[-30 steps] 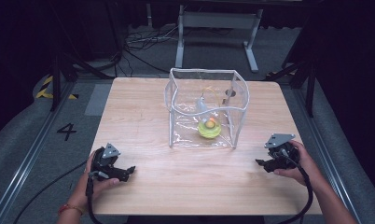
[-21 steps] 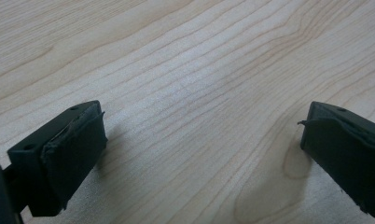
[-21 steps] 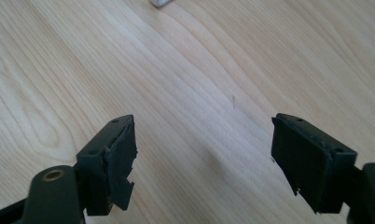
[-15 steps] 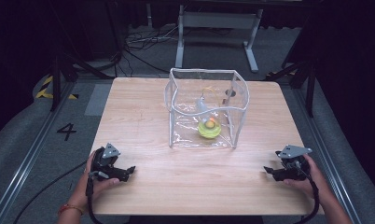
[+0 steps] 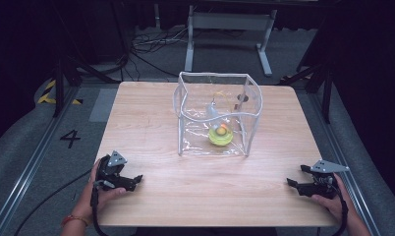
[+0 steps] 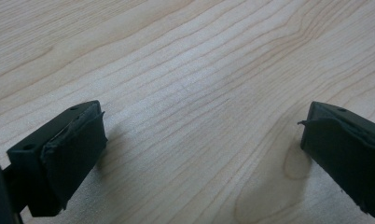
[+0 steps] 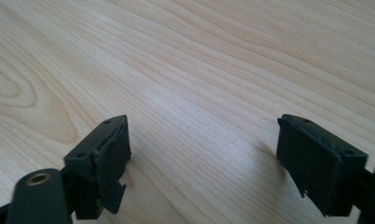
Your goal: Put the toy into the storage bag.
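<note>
Where the right gripper (image 5: 296, 184) was seen a second ago beside the clear bag's near right corner, it is now found drawn back to the table's near right edge, low over the wood, its jaws spread wide with nothing between them; its grey plate is seen on top and the hand behind it is partly cut off by the lower frame edge. The left gripper (image 5: 134, 180) is found unchanged in place near the near left corner of the wooden table (image 5: 151, 123), held in the left hand (image 5: 103, 194), and its jaws are likewise parted and empty. In the left gripper view, the two black jaws are seen far apart over bare wood grain, and the same is shown in the right gripper view, where the rubber pads (image 7: 112, 163) are seen to be ragged at their edges. The clear plastic bag (image 5: 215, 115), white-trimmed and standing open, is placed as before at the table's middle toward the far side, well apart from both grippers. Inside it, on its floor, a small yellow-green dish (image 5: 220, 136) is made out with something orange on it; what the orange piece is cannot be told through the creased, glaring plastic, and the other small items behind it remain indistinct.
</note>
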